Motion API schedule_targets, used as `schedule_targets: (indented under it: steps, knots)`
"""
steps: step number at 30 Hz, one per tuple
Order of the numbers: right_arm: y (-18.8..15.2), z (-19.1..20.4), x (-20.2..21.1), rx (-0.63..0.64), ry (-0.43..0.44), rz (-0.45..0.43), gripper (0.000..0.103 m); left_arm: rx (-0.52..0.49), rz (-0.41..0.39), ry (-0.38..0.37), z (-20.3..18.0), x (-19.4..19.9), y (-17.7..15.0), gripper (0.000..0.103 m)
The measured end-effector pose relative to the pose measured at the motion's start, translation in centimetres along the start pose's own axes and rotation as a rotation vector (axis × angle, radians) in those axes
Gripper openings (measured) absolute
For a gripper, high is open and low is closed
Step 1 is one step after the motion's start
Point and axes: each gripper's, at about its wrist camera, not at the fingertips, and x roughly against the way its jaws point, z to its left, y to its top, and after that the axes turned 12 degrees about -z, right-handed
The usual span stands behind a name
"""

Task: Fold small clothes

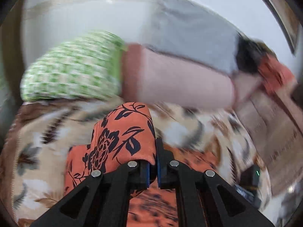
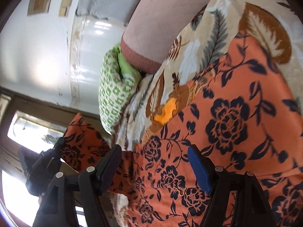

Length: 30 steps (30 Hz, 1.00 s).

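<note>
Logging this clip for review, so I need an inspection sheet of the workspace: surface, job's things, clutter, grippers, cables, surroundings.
Surface: bed with a leaf-print sheet.
Job's things: orange floral cloth spread on the sheet; one corner is lifted up.
Clutter: green patterned pillow and a pink bolster at the sheet's edge; a dark device with a green light on the bed.
Grippers: left gripper shut on the cloth's lifted corner; right gripper open, above the cloth, gripping nothing.
Cables: nothing seen.
Surroundings: white wall, window; left view blurred.
</note>
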Motion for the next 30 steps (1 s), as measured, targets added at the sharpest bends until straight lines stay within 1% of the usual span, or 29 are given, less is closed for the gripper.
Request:
schedule_targets:
  steps: [1,2,3,4,5,6,7,8,9,10,11,13,15,17,21,22,23,24,25,26,27,28,30]
  knots:
    - [0.4,-0.4,0.5,-0.017,0.006,-0.011,0.075,-0.01,0.043,-0.034,-1.4,-0.9,-0.6,0.018]
    - [0.8,-0.8,0.9,-0.034,0.01,-0.023,0.075,-0.017,0.1,-0.08,-2.8,-1.7,-1.2,0.044]
    - [1.1,-1.3,1.3,-0.054,0.009,-0.038,0.075,-0.027,0.155,-0.11,-3.9,-2.5,-1.9,0.054]
    - [1.5,-1.9,1.8,-0.076,0.004,-0.052,0.075,-0.041,0.166,-0.113,-4.6,-2.5,-2.3,0.064]
    - [1.8,-2.4,2.2,-0.102,0.0,-0.065,0.075,-0.057,0.146,-0.114,-4.8,-2.3,-2.5,0.065]
    - [2.0,-2.7,2.3,-0.118,-0.003,-0.073,0.076,-0.072,0.103,-0.112,-4.7,-1.7,-2.5,0.065]
    - [2.3,-2.9,2.6,-0.13,-0.007,-0.082,0.076,-0.065,0.052,-0.099,-4.0,-0.8,-2.5,0.067]
    - [2.5,-3.0,2.9,-0.133,-0.016,-0.093,0.076,-0.04,0.016,-0.088,-3.0,0.0,-2.6,0.074]
    - [2.6,-2.9,3.2,-0.124,-0.025,-0.107,0.076,0.011,-0.041,-0.068,-1.4,0.9,-2.8,0.077]
    - [2.7,-2.8,3.5,-0.112,-0.032,-0.117,0.076,0.063,-0.1,-0.029,0.4,1.7,-3.3,0.082]
    - [2.9,-2.5,3.7,-0.094,-0.04,-0.124,0.076,0.096,-0.131,0.03,2.0,2.3,-4.0,0.083]
    - [2.7,-1.8,3.6,-0.048,-0.053,-0.12,0.076,0.134,-0.13,0.164,5.0,2.0,-5.3,0.083]
    - [2.2,-0.6,3.1,0.019,-0.073,-0.101,0.076,0.163,-0.101,0.307,7.9,1.1,-7.8,0.083]
    - [1.1,1.3,2.3,0.135,-0.095,-0.074,0.076,0.198,-0.066,0.385,10.1,0.2,-9.8,0.083]
    - [-3.1,6.3,0.0,0.497,-0.162,-0.006,0.076,0.274,-0.029,0.449,13.6,-0.9,-13.2,0.083]
    - [-4.3,7.1,-0.6,0.553,-0.135,0.029,0.076,0.281,-0.022,0.461,14.2,-1.1,-14.1,0.083]
    - [-5.2,7.3,-1.3,0.547,-0.066,0.095,0.076,0.284,-0.014,0.474,14.8,-1.4,-14.9,0.083]
    - [-6.1,7.3,-2.2,0.5,0.015,0.179,0.076,0.29,0.003,0.49,15.4,-1.9,-15.5,0.083]
    - [-7.1,7.2,-3.2,0.458,0.059,0.239,0.076,0.304,0.026,0.504,16.1,-2.3,-16.1,0.083]
    - [-7.8,7.0,-4.0,0.448,0.053,0.263,0.076,0.325,0.053,0.517,16.7,-2.7,-16.7,0.083]
    - [-8.6,6.7,-5.1,0.45,0.025,0.282,0.076,0.356,0.074,0.5,17.4,-3.3,-17.2,0.083]
    - [-9.2,6.1,-6.1,0.448,-0.002,0.299,0.076,0.373,0.08,0.501,17.9,-3.9,-17.6,0.083]
    - [-9.6,4.6,-7.7,0.414,-0.056,0.318,0.074,0.363,0.068,0.509,17.8,-3.8,-17.6,0.083]
